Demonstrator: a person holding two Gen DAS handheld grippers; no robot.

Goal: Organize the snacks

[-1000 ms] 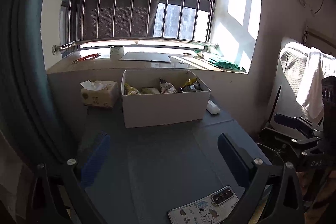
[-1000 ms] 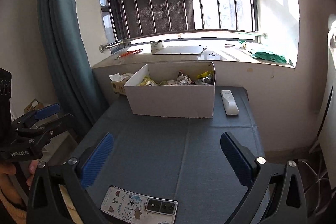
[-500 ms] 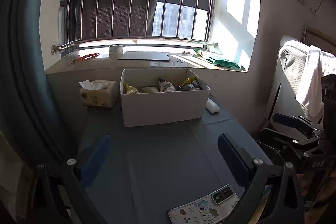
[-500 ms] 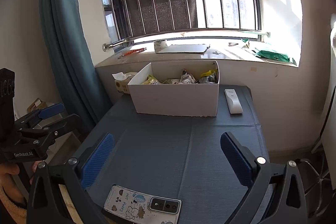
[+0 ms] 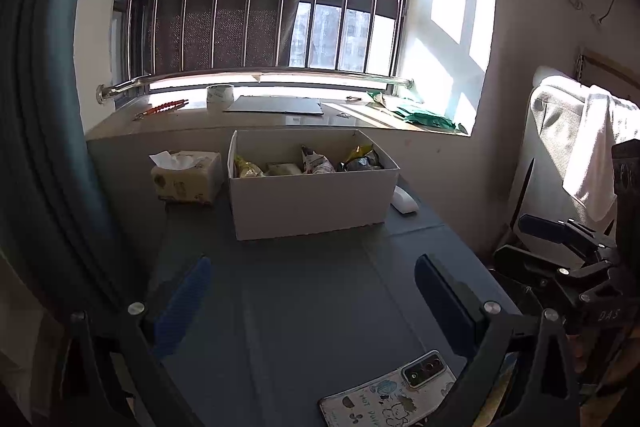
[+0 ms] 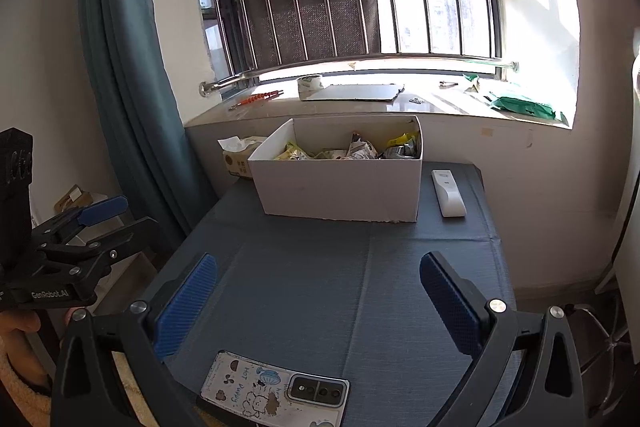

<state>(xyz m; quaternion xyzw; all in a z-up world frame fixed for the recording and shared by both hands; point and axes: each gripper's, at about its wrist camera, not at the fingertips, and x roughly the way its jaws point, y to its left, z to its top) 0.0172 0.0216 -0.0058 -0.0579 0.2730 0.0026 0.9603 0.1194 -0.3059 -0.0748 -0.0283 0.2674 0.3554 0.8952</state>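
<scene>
A white cardboard box (image 5: 312,203) (image 6: 340,187) stands on the dark grey table, toward the window. Several snack packets (image 5: 308,165) (image 6: 356,149) lie inside it, in yellow, silver and pale wrappers. My left gripper (image 5: 312,279) is open over bare tabletop, well short of the box, with nothing between its blue pads. My right gripper (image 6: 316,279) is also open and empty, at a similar distance from the box. Each gripper shows in the other's view: the left gripper (image 6: 120,217) off the table's left side, the right gripper (image 5: 524,239) off its right side.
A phone in a cartoon case (image 5: 392,391) (image 6: 272,387) lies at the table's near edge. A white remote (image 6: 448,193) sits right of the box and a tissue box (image 5: 186,177) left of it. A teal curtain (image 6: 120,67) hangs left; a windowsill (image 6: 360,107) runs behind.
Both views have shifted only slightly. The box, the phone and the remote stay where they were, and both grippers remain open and empty.
</scene>
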